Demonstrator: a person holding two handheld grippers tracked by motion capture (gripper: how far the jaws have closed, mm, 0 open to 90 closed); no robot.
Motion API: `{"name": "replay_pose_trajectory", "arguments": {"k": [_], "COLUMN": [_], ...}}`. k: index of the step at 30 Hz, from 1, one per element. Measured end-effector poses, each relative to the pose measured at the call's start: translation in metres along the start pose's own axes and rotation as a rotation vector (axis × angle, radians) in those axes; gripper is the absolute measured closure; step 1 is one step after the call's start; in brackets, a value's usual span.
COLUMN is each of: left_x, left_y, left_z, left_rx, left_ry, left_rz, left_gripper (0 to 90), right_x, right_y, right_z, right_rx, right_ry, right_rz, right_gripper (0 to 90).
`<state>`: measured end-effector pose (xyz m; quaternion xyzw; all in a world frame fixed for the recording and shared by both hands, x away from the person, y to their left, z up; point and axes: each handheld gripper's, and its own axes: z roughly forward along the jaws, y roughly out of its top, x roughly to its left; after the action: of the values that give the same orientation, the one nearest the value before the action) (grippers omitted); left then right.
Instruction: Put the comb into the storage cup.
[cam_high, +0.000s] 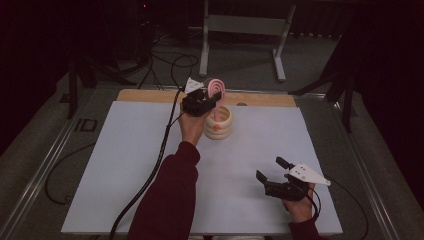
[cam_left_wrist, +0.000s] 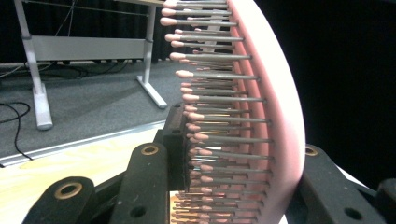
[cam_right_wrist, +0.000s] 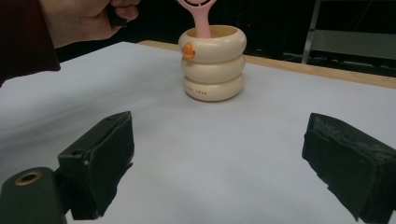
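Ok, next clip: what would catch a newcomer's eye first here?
The pink hairbrush, clamped by its head in the left gripper at the far middle of the white table, with its handle down in the cream ringed holder. Then the right gripper, jaws wide open and holding nothing, near the front right.

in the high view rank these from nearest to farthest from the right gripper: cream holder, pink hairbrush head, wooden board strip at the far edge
Measured from the right gripper at the table's near right:
1. Cream holder, mid-table, up and left.
2. Pink hairbrush head, above the holder, in the left gripper's jaws.
3. Wooden board strip, along the far edge.
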<state>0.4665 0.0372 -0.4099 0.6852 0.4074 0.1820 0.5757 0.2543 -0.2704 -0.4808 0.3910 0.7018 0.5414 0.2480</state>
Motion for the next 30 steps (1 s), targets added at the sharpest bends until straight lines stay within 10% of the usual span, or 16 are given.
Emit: {"name": "replay_pose_trajectory", "arguments": {"k": [30], "left_x": [0.008], "left_y": [-0.020], "left_z": [0.002], "left_rx": [0.006], "left_ry": [0.022], "left_rz": [-0.046], "left_gripper": [64.4], "right_x": [0.001], "right_y": [0.000], "right_z": [0.001], "right_rx": [0.002], "right_ry": [0.001], "right_rz": [-0.004], "right_gripper": [9.3]}}
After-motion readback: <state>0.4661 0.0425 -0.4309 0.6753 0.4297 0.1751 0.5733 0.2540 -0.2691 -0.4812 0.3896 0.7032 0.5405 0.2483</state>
